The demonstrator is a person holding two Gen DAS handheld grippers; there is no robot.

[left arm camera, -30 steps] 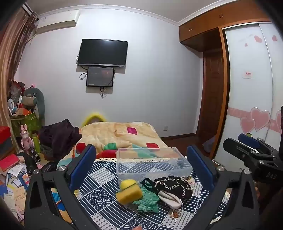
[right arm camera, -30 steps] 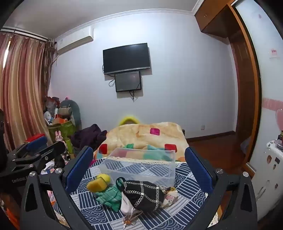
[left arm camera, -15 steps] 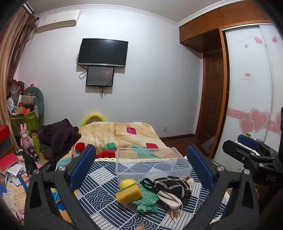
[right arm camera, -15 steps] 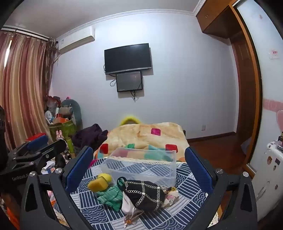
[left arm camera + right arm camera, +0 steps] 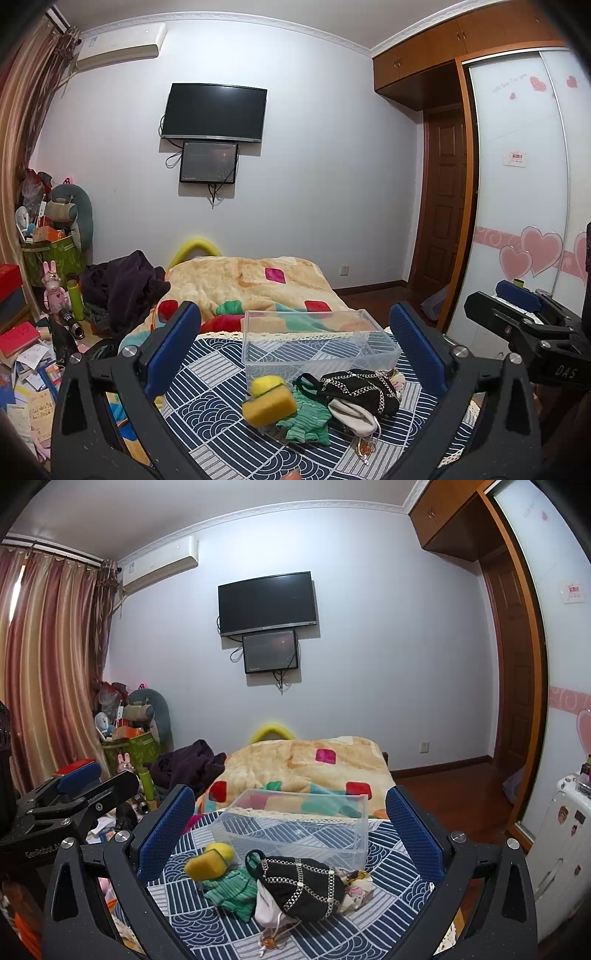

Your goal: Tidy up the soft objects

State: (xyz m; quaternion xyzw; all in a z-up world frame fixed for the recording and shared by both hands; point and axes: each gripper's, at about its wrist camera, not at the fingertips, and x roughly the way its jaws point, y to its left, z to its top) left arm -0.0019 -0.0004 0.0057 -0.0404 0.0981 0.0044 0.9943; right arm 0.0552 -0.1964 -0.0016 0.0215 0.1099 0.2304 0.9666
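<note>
Sorting had not begun, it seemed: both grippers hung above the table, spread wide and holding nothing. The left gripper (image 5: pixel 295 347) and the right gripper (image 5: pixel 290 829) both faced the pile. The patterned cloth (image 5: pixel 207 373) was flat and printed with blue waves. On it stood the clear bin (image 5: pixel 317 343), rigid plastic and empty. Just in front of the bin lay the soft things: a black pouch (image 5: pixel 306 886) with a chain net, a ribbed green cloth (image 5: pixel 231 890), and a spongy yellow block (image 5: pixel 269 400). The next move would probably need one gripper to come down and pinch a piece gently.
</note>
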